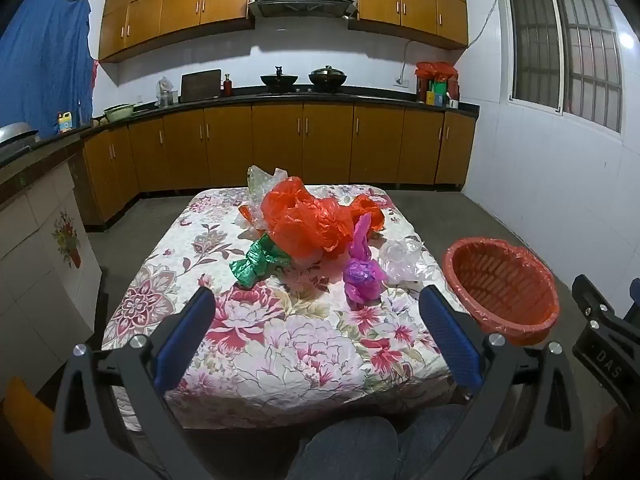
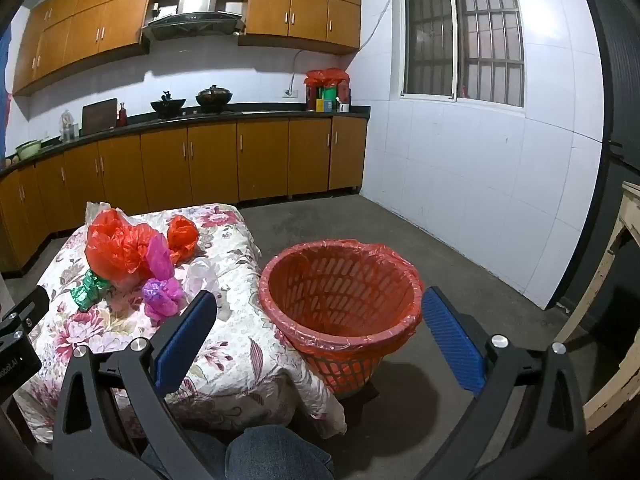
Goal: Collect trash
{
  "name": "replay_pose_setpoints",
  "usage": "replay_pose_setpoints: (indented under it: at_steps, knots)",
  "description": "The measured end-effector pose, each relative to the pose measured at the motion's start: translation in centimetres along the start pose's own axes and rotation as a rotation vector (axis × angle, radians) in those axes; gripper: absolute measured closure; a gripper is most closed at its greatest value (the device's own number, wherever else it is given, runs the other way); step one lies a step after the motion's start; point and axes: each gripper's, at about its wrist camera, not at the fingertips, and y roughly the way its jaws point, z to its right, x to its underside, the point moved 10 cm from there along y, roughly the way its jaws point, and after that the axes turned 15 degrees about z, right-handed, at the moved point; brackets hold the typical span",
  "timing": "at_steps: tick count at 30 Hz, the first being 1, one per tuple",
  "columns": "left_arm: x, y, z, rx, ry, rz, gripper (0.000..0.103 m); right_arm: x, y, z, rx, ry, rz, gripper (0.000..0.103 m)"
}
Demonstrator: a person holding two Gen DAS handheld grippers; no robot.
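Crumpled plastic bags lie on a table with a floral cloth [image 1: 280, 344]: a big orange bag [image 1: 304, 224], a green one [image 1: 258, 261], a purple one [image 1: 362, 270] and a clear one [image 1: 404, 258]. They also show in the right wrist view: orange bag [image 2: 120, 246], green bag [image 2: 90, 290], purple bag [image 2: 162, 292]. A red basket [image 2: 340, 300] lined with a red bag stands right of the table; it also shows in the left wrist view [image 1: 502, 290]. My left gripper [image 1: 316, 324] is open and empty above the table's near half. My right gripper [image 2: 318, 328] is open and empty in front of the basket.
Kitchen cabinets and a dark counter [image 1: 280, 100] with pots run along the back wall. Grey floor [image 2: 360, 220] lies beyond the basket. A pale wooden frame [image 2: 616, 280] stands at the far right. A person's knee in jeans [image 1: 352, 448] is at the bottom.
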Motion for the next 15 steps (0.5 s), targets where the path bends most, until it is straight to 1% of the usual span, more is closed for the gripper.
replay_pose_setpoints:
  at_steps: [15]
  knots:
    - [0.05, 0.0, 0.0, 0.0, 0.001, -0.005, 0.004, 0.18, 0.12, 0.05, 0.0, 0.0, -0.003, 0.002]
